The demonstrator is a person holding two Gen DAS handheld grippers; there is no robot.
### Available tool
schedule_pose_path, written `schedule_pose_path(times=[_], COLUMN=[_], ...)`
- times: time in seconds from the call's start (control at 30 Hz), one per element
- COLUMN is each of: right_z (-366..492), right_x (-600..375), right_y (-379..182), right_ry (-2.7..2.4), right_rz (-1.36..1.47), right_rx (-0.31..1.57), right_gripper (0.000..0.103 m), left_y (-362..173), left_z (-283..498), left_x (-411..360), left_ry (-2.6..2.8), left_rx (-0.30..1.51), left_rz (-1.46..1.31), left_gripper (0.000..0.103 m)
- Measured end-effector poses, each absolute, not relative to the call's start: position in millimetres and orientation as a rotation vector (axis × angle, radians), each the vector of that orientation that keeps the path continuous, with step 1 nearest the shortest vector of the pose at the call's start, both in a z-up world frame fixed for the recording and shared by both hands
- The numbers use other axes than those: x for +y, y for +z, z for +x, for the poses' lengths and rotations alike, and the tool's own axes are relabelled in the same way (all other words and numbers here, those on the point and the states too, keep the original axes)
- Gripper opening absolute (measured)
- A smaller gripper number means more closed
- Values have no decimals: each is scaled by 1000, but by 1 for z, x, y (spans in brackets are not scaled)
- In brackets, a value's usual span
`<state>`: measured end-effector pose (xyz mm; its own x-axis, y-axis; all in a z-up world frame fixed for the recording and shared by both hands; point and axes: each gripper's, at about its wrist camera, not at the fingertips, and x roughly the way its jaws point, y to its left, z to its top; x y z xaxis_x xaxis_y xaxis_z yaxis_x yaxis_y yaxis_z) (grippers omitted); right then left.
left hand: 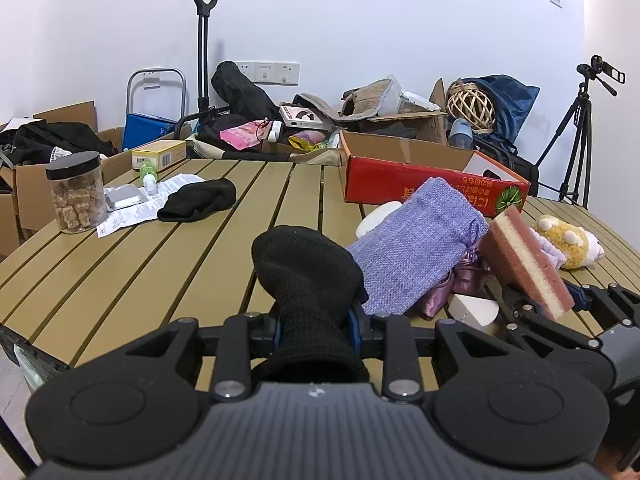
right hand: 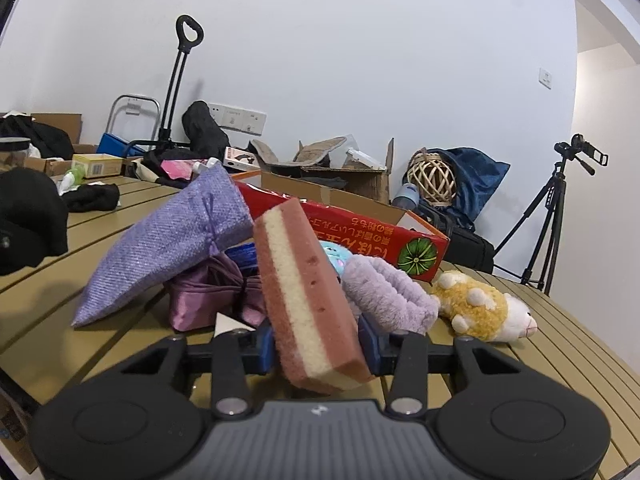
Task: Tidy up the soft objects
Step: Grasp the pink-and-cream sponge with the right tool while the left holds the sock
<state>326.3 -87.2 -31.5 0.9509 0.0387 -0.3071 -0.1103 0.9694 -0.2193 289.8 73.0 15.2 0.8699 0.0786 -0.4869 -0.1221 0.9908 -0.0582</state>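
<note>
Knitted black fabric, a sock or glove with a waffle-like weave [left hand: 308, 280], bulges up between the blue pads of the left claw [left hand: 316, 330], which is clamped tight on it. The right claw [right hand: 316, 344] grips a layered sponge block [right hand: 304, 280], pink outside with a cream band through the middle and a coarse, porous face; its blue pads press on both sides and the block stands tilted, upper end leaning left.

Just behind the sponge lies a heap of soft things on the table [left hand: 140, 272]: a lavender woven drawstring pouch [right hand: 168, 240] propped at a slant over a shiny purple satin bag [right hand: 208, 292], a fluffy lilac band [right hand: 388, 292], and a fuzzy yellow plush animal with a white snout [right hand: 480, 308] lying on its side to the right. A second black knitted piece [left hand: 198, 200] rests flat farther back, beside a printed paper sheet [left hand: 132, 212] and a clear jar with a black lid [left hand: 76, 192] holding brown chunks.

The table is made of tan slats with dark gaps. A red cardboard box [left hand: 424, 188] with an open top sits at its far edge. Beyond it, cartons, bags and a woven rattan ball [left hand: 470, 104] crowd a plain white wall, and a camera tripod [left hand: 576, 136] stands at right.
</note>
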Motion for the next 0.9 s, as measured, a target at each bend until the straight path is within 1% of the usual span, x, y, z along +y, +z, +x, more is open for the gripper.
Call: schedule_pose_path(times=[0.47,0.9], right_z=[293,232], right_x=[-112,-142], right_y=[-16,-4], right_ry=[130,152], right_rz=[-150,-95], right_rx=[239,213], right_gripper=[38,37], left_y=[20,25], left_z=[281,254], left_x=[64,41], left_ry=[80,10], left_rx=[476,435], left_rz=[-77,-71], left_gripper=[29,29])
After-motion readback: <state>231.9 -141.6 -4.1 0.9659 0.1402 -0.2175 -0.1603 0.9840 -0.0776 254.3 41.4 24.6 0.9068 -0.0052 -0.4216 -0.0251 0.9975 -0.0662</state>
